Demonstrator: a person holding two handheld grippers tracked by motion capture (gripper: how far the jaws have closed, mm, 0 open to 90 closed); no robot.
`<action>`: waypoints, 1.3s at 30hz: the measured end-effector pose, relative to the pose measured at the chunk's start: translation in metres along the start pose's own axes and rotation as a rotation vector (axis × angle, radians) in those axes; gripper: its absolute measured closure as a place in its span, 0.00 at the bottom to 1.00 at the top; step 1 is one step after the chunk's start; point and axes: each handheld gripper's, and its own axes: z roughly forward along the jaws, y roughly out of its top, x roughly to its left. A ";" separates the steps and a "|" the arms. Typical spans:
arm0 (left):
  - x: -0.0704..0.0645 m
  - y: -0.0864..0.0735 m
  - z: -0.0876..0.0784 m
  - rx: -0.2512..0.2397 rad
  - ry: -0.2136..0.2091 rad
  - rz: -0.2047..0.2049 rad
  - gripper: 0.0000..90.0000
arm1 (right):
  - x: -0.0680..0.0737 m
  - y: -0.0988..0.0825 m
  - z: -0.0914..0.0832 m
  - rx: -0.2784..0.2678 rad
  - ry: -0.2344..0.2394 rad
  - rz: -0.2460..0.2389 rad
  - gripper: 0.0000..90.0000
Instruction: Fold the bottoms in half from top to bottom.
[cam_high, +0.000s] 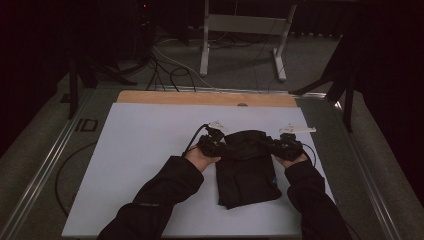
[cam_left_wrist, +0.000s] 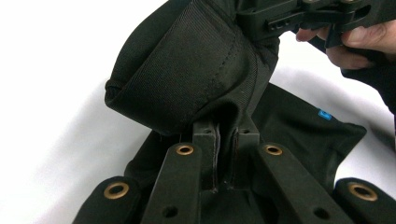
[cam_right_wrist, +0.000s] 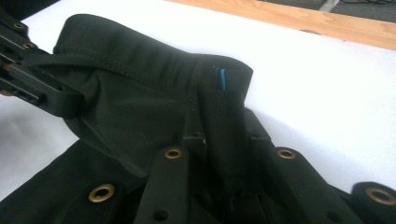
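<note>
Black fabric is sitting pinched between the jaws of both grippers: the left gripper (cam_left_wrist: 226, 140) is clamping the near corner of the garment's (cam_high: 247, 170) waistband (cam_left_wrist: 187, 79), and the right gripper (cam_right_wrist: 224, 135) is biting the opposite corner, next to a small blue tag (cam_right_wrist: 221, 78). Jaws are narrow on both, w/ cloth filling the gap.

Garment, prob. dark shorts or trousers, is lying on the white sheet (cam_high: 145, 145). Its top edge is being lifted between the two grippers, while the lower part is resting flat toward the person.

Step, as I'm reading it: folding, w/ the waistband end raised and ready to be carried over. Next move is calling for both hands travelling together, level, keeping the band taut so it lands square on the lower part.

Room: sheet is lying bare beyond and to the outside of the left gripper; the right gripper is working nearer the sheet's side edge. Wooden table edge (cam_high: 205, 97) is lying well beyond both.
</note>
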 end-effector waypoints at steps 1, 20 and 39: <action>-0.001 -0.001 -0.001 -0.001 -0.002 0.002 0.95 | 0.001 -0.001 -0.001 -0.004 -0.004 -0.002 0.86; -0.027 -0.027 -0.010 0.013 -0.017 0.042 0.95 | 0.029 -0.026 -0.023 -0.019 0.011 -0.022 0.86; -0.050 -0.056 -0.011 0.040 -0.017 0.081 0.95 | 0.051 -0.054 -0.043 -0.013 0.026 -0.032 0.85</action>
